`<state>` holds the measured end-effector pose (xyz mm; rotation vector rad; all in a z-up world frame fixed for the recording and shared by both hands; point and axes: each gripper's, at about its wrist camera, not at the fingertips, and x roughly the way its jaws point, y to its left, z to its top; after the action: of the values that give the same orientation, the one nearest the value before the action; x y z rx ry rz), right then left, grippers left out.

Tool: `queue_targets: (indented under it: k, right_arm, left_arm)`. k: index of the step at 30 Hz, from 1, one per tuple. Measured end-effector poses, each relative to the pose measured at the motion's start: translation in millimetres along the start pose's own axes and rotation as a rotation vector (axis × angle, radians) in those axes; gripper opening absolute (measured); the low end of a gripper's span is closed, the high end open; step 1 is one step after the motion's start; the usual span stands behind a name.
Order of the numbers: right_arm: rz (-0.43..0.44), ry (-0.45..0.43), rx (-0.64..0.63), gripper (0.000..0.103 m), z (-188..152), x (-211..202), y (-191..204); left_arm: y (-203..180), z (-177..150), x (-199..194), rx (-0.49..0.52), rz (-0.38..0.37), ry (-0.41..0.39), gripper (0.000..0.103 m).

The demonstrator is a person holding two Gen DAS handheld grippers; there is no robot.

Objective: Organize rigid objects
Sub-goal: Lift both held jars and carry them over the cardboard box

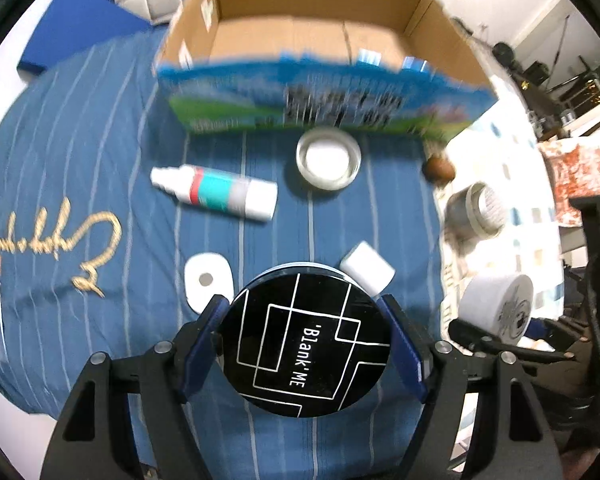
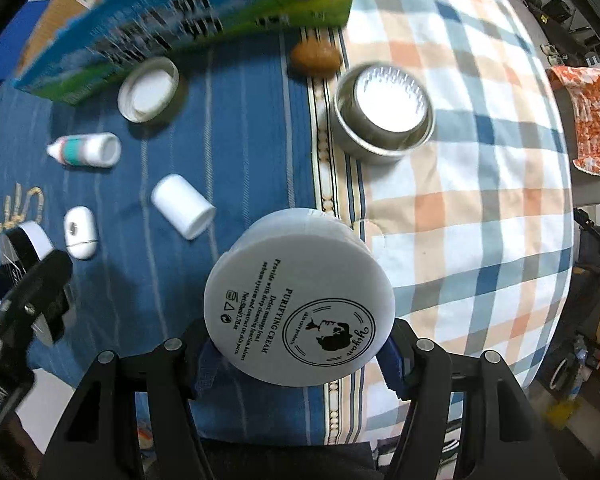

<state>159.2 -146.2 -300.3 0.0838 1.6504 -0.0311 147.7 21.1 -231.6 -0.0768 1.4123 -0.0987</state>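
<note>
My left gripper (image 1: pixel 304 340) is shut on a round black tin (image 1: pixel 306 344) with white lines, held above the blue striped cloth. My right gripper (image 2: pixel 300 340) is shut on a white cream jar (image 2: pixel 300 300), also seen in the left wrist view (image 1: pixel 496 304). An open cardboard box (image 1: pixel 316 32) with a blue printed side stands at the back; it also shows in the right wrist view (image 2: pixel 188 20). On the cloth lie a white spray bottle (image 1: pixel 216 192), a shallow glass jar (image 1: pixel 328 158), a white cap (image 1: pixel 366 266) and a white oval case (image 1: pixel 208 280).
A brown egg-shaped object (image 2: pixel 316 58) and a metal tin (image 2: pixel 384 114) holding a white disc sit right of the box. The blue cloth (image 1: pixel 80 160) meets a checked cloth (image 2: pixel 480 180) on the right. Furniture and clutter stand beyond the right edge.
</note>
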Motion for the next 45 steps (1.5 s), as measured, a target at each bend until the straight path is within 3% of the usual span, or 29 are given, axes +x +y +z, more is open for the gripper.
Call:
queue_targets:
  k: [11, 20, 25, 32, 37, 45]
  right_arm:
    - [0.117, -0.157, -0.004, 0.067, 10, -86, 11]
    - [0.125, -0.266, -0.055, 0.067, 88, -148, 30]
    - [0.1, -0.27, -0.086, 0.067, 163, -147, 40]
    - [0.078, -0.224, -0.119, 0.067, 260, -101, 46]
    - [0.061, -0.165, -0.147, 0.067, 311, -56, 51]
    - [0.004, -0.082, -0.201, 0.067, 364, 3, 61]
  left_arm:
    - [-4, 47, -74, 0.069, -0.098, -0.163, 0.074]
    - [-4, 143, -97, 0.06, -0.178, -0.215, 0.074]
    - [-5, 207, -73, 0.035, -0.19, -0.183, 0.074]
    - [-2, 293, -5, -0.018, -0.194, -0.084, 0.074]
    - [0, 328, 53, -0.05, -0.19, 0.004, 0.074]
    - [3, 353, 125, -0.076, -0.164, 0.132, 0.074]
